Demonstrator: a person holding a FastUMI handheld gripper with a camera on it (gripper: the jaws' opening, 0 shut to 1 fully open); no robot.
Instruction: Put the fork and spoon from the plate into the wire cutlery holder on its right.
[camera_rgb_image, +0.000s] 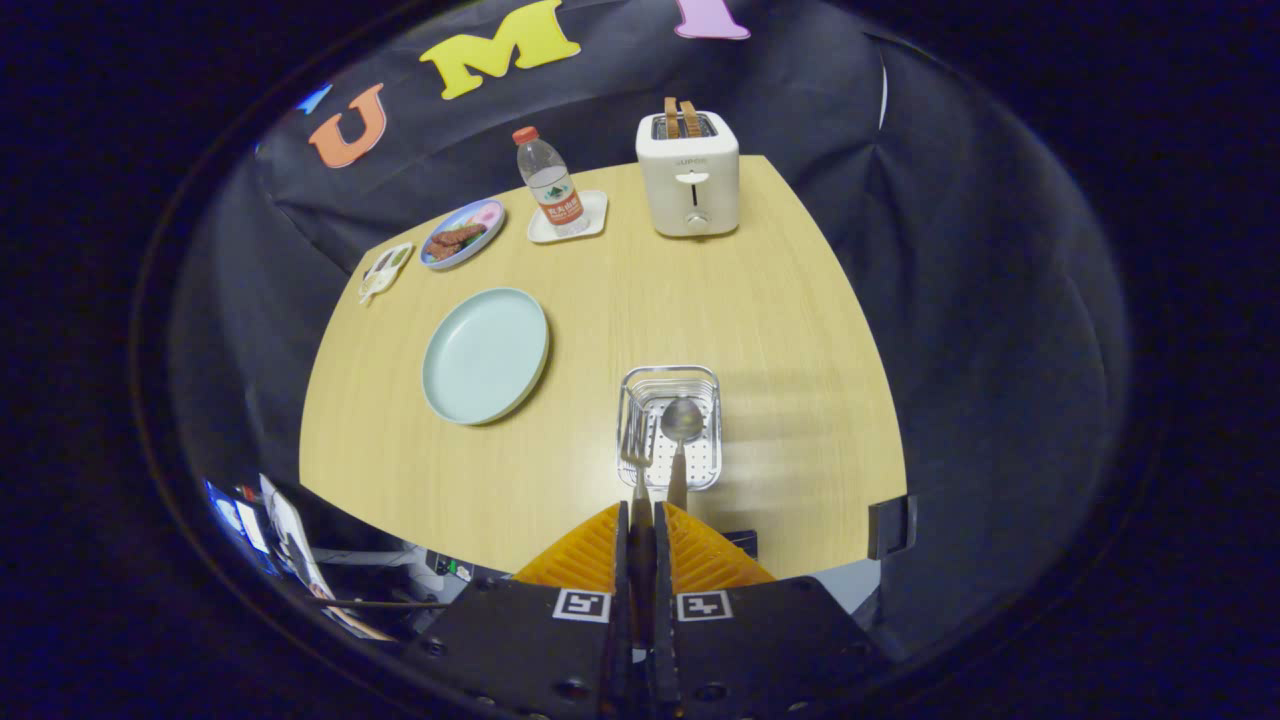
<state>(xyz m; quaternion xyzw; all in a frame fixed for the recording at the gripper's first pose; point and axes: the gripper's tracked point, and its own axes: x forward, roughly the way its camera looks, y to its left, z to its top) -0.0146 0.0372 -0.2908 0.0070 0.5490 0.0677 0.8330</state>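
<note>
Between closed hand-held gripper (641, 515) fingers: metal fork (636, 450), spoon (681, 425).

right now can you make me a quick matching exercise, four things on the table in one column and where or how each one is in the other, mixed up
Things:
1. fork and spoon
2. light blue plate
3. water bottle
4. toaster

Places or states:
A. bare, left of the wire cutlery holder
B. at the table's far edge, two slices sticking up
C. handles pinched in the shut tool, heads over the holder
D. standing on a small white tray, left of the toaster

Pairs: 1-C, 2-A, 3-D, 4-B
</note>
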